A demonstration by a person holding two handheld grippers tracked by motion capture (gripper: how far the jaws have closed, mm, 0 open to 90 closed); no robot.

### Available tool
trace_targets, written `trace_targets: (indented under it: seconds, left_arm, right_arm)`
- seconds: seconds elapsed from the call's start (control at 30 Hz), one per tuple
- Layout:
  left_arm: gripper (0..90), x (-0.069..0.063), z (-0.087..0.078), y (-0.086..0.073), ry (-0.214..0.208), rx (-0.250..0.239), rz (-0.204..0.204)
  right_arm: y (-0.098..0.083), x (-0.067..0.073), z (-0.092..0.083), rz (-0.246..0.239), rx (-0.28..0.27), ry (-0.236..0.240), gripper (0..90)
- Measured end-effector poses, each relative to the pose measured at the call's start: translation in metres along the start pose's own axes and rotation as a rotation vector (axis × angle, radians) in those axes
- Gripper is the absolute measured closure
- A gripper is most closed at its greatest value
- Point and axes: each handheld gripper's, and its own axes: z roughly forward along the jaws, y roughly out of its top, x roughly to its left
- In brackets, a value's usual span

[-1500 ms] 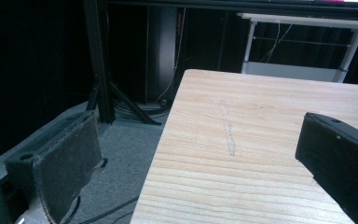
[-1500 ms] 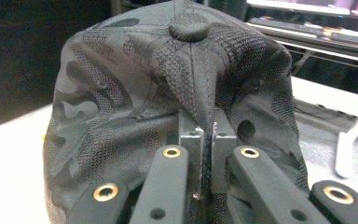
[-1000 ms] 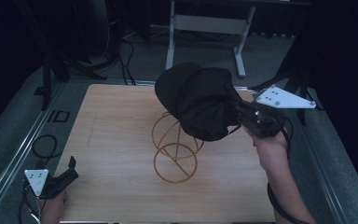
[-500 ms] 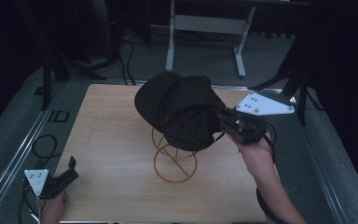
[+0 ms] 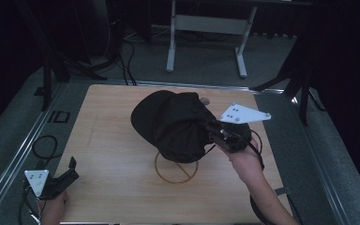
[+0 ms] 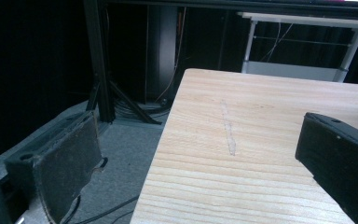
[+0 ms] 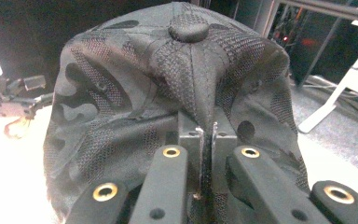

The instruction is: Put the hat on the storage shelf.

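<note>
The cap [image 5: 176, 124] is sitting over the wire stand [image 5: 176, 168] mid-table [image 5: 112, 108]; the right gripper [image 5: 214, 130] is lying right of the stand, the left gripper [image 5: 70, 168] far left, nearer the person.

A light wooden table [image 5: 103, 140] with a visible grain stands on grey carpet [image 5: 206, 61], edged by metal rails [image 5: 28, 140] along its left and right sides. A faint pale scratch [image 6: 227, 130] runs along the tabletop near its left edge. Beyond the far edge a white metal stand [image 5: 206, 28] with two legs and a crossbar rests on the carpet. Black cables [image 5: 124, 56] lie on the floor left of that stand, near a dark tripod leg [image 5: 47, 75]. Another dark stand [image 5: 304, 89] rises at the right, against a black backdrop.
</note>
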Motion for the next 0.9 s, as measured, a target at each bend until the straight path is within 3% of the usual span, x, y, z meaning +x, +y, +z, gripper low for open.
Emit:
trace_targets:
  seconds: [0.27, 0.4, 0.6, 0.73, 0.9]
  left_arm:
    - [0.5, 0.000, 0.000, 0.000, -0.003, 0.000, 0.001]
    - [0.5, 0.000, 0.000, 0.000, -0.004, 0.002, 0.000]
    - [0.5, 0.000, 0.000, 0.000, -0.005, 0.002, 0.000]
    - [0.5, 0.000, 0.000, 0.000, -0.006, 0.003, -0.001]
    - [0.5, 0.000, 0.000, 0.000, -0.006, 0.003, -0.002]
  right_arm:
    - [-0.013, 0.004, 0.014, 0.003, 0.038, 0.006, 84.1]
    - [-0.020, 0.003, 0.019, 0.024, 0.042, 0.018, 76.7]
    - [-0.028, 0.004, 0.028, 0.011, 0.092, 0.022, 67.6]
    - [-0.034, -0.001, 0.029, 0.044, 0.088, 0.029, 63.0]
    - [-0.034, -0.002, 0.028, 0.045, 0.085, 0.029, 60.8]
